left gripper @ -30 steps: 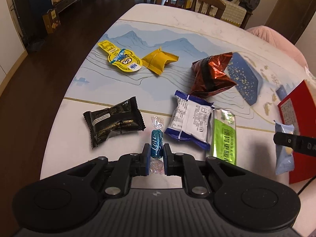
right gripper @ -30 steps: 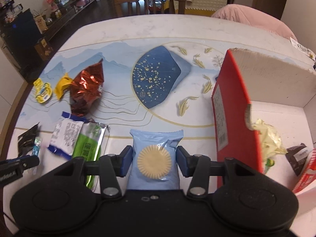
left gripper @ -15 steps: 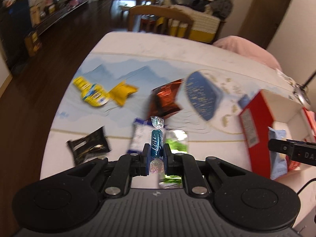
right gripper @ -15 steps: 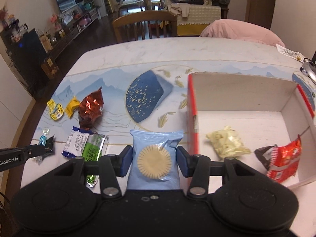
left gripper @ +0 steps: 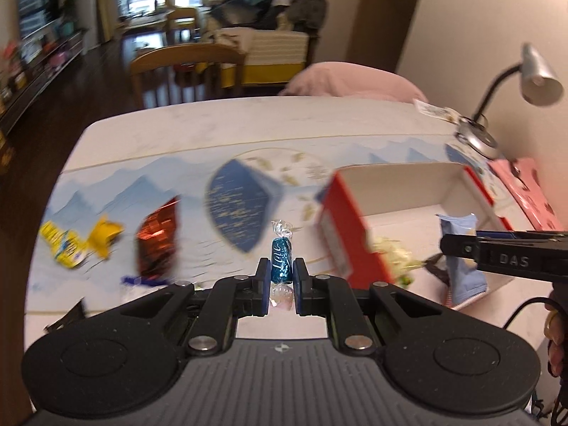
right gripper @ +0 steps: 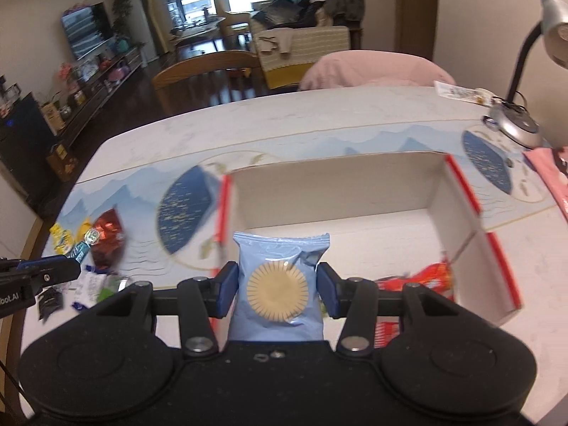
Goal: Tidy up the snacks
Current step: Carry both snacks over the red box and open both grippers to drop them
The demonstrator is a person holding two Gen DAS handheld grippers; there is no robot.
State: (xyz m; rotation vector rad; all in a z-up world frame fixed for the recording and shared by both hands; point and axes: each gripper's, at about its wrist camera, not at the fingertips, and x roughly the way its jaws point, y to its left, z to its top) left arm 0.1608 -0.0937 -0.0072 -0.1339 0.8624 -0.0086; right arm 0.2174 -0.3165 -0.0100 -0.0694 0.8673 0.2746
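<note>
Two snacks are in your grip at once, so both can go into the red box (right gripper: pixel 461 195) in one trip: the blue candy (left gripper: pixel 281 261) stands upright, clenched between the left gripper (left gripper: pixel 280 285) pads above the table, short of the box's near wall. Your right gripper (right gripper: pixel 277 287) clamps the light-blue cookie packet (right gripper: pixel 278 284) by its sides, already over the box's open floor, near the red packet (right gripper: pixel 422 278) inside.

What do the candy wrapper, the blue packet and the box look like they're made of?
Blue candy in the left gripper: glossy foil body, clear crinkled film twists. Light blue packet in the right gripper: smooth plastic film, crimped top edge. Red box: likely cardboard, plain pale matte inside, printed red outside.
</note>
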